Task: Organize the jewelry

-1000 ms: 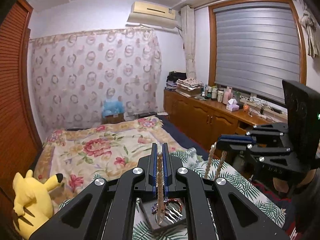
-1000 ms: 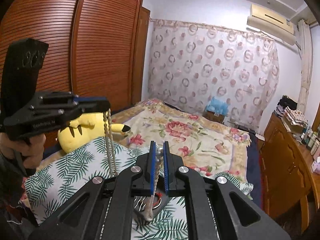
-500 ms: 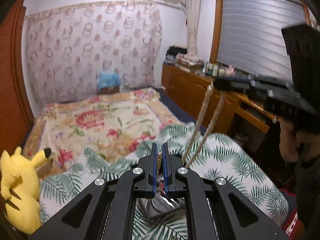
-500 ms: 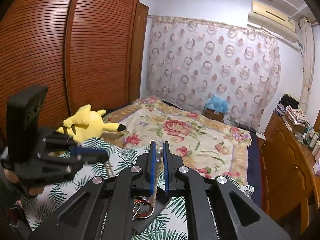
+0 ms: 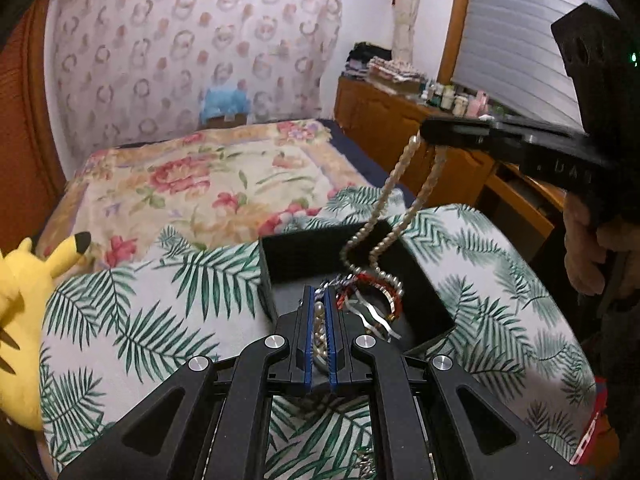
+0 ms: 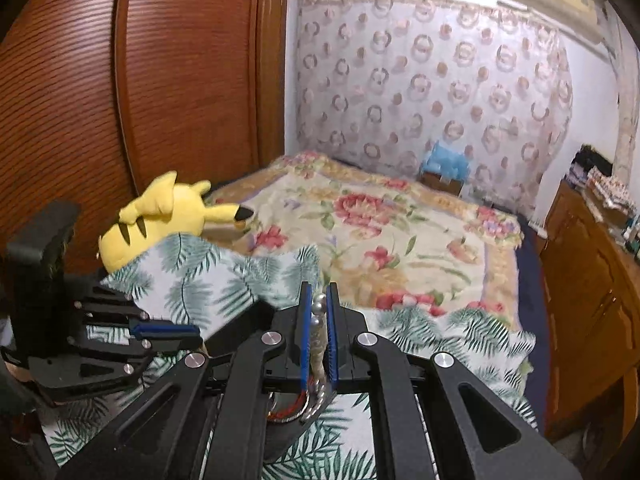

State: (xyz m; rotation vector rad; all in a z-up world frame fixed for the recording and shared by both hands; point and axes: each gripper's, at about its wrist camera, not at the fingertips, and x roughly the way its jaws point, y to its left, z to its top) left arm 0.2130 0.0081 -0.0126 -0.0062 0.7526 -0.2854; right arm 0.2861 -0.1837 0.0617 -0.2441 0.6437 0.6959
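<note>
A pearl necklace [image 5: 394, 192] hangs between both grippers. My left gripper [image 5: 319, 300] is shut on one end of it, low over a black open box [image 5: 288, 256] on the palm-leaf cloth. My right gripper [image 6: 319, 308] is shut on the other end; in the left wrist view it [image 5: 430, 134] is up at the right, and the strands droop from it into the box. The box holds red bracelets [image 5: 376, 284] and silver wavy hairpins [image 5: 376, 320]. In the right wrist view the left gripper [image 6: 168, 330] is at lower left.
A palm-leaf cloth [image 5: 160, 312] covers the near end of a bed with a floral blanket [image 5: 208, 176]. A yellow plush toy [image 5: 20, 320] lies at the left. A wooden dresser [image 5: 400, 120] with bottles stands right; a wooden wardrobe [image 6: 120, 80] stands left.
Both grippers have come down toward the box. The necklace, which hung taut, now slackens and its loop drops into the box. The left gripper tilted down over the box.
</note>
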